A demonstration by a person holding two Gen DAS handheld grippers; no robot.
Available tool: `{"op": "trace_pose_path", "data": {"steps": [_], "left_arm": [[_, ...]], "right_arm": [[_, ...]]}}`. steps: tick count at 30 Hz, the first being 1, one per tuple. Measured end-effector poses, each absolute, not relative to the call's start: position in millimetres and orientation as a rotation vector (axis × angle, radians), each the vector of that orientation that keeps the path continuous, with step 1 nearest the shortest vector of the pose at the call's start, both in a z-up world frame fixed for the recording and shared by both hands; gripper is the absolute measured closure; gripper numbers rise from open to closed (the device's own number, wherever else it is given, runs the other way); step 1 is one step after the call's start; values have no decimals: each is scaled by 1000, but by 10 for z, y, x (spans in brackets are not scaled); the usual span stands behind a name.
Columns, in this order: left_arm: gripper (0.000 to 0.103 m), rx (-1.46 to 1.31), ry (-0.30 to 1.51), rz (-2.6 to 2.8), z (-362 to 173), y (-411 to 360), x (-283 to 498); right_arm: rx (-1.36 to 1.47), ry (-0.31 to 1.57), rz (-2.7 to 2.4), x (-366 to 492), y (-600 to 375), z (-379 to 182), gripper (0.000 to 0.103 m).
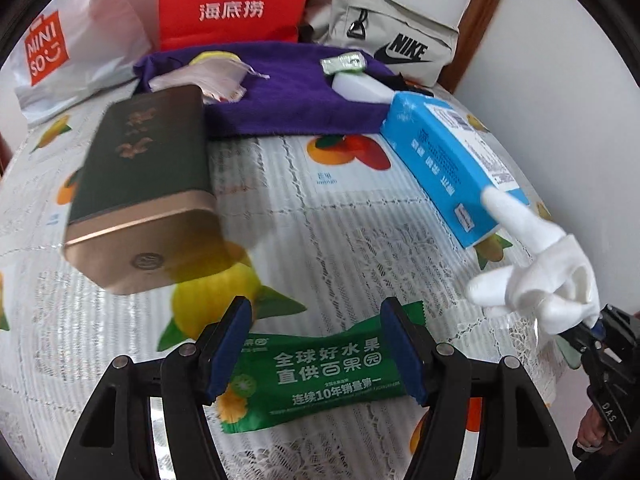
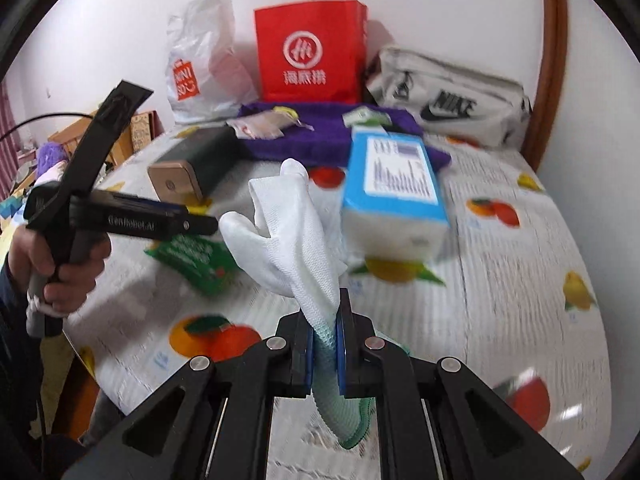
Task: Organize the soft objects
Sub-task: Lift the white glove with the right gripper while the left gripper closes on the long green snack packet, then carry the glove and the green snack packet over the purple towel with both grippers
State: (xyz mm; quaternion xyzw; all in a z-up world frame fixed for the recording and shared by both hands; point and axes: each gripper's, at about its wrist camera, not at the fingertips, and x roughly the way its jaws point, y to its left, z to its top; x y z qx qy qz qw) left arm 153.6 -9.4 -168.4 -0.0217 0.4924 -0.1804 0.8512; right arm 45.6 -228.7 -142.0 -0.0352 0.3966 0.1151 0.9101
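White plastic bag (image 1: 92, 40) at the far left, then one red paper bag (image 1: 234, 4) and one grey sports pouch (image 1: 384, 32) line the wall behind the counter (image 1: 320, 208), which wears a lacy cloth printed with fruit. In front of them lies one purple towel (image 1: 288, 96) with a scrap of pale cloth (image 1: 218, 78) and a small green packet (image 1: 344, 63) on it; I judge that towel to be the collecting spot, though I cannot be sure. One dark green tin (image 1: 140, 184) lies on its side near the left, one blue tissue pack (image 1: 452, 160) to the right.

Nearer, the left gripper (image 1: 316, 352) hangs over one green snack wrapper (image 1: 320, 376), its fingers (image 1: 230, 352) standing apart on either side and not pressing it. Further right, the right gripper (image 2: 324, 356) has its fingers clamped on the green cuff of one white glove (image 2: 288, 232), which is lifted clear of the counter and droops forward.

By my reckoning the sorting is partway: two small things sit on the towel, the glove is in the air, and the wrapper and tissue pack are not yet put anywhere.
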Motion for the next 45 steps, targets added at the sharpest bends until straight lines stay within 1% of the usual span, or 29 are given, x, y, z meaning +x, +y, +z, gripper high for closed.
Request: {"op": "trace_pose_path", "data": {"steps": [4, 16, 29, 30, 31, 32, 33, 34, 36, 37, 38, 39, 40, 41, 45], "left_arm": [[38, -43, 1052, -404, -1722, -72, 1471], [38, 41, 1061, -430, -1736, -76, 953], [38, 225, 979, -355, -1778, -366, 1005], [38, 222, 975, -358, -1778, -370, 1017], [39, 222, 971, -366, -1779, -372, 1025], [45, 225, 967, -372, -1779, -385, 1028], [56, 227, 961, -378, -1773, -393, 1027], [62, 224, 958, -382, -1765, -394, 1026], [69, 230, 963, -376, -1752, -400, 1022], [70, 234, 962, -377, -1747, -402, 1015], [71, 231, 964, -372, -1748, -393, 1008], [71, 221, 967, -362, -1748, -368, 999], [72, 211, 968, -352, -1746, -334, 987], [72, 202, 969, -341, -1747, -299, 976], [72, 144, 983, -282, -1739, -105, 923]], "right_arm": [[-52, 846, 224, 450, -2360, -1523, 94], [-25, 827, 245, 349, -2327, -1526, 94], [-42, 877, 155, 430, -2440, -1824, 92], [-39, 874, 158, 441, -2443, -1834, 90], [-33, 867, 168, 451, -2444, -1838, 86], [-24, 865, 179, 463, -2446, -1843, 82], [-11, 864, 194, 484, -2445, -1847, 71], [-4, 860, 204, 496, -2435, -1847, 59], [-5, 843, 209, 532, -2400, -1860, 51], [-10, 835, 205, 542, -2378, -1868, 52], [-14, 824, 197, 551, -2366, -1880, 55], [-16, 817, 192, 554, -2364, -1885, 67], [-18, 810, 185, 558, -2363, -1890, 85], [-17, 808, 188, 560, -2366, -1894, 92], [-5, 796, 199, 522, -2382, -1895, 93]]}}
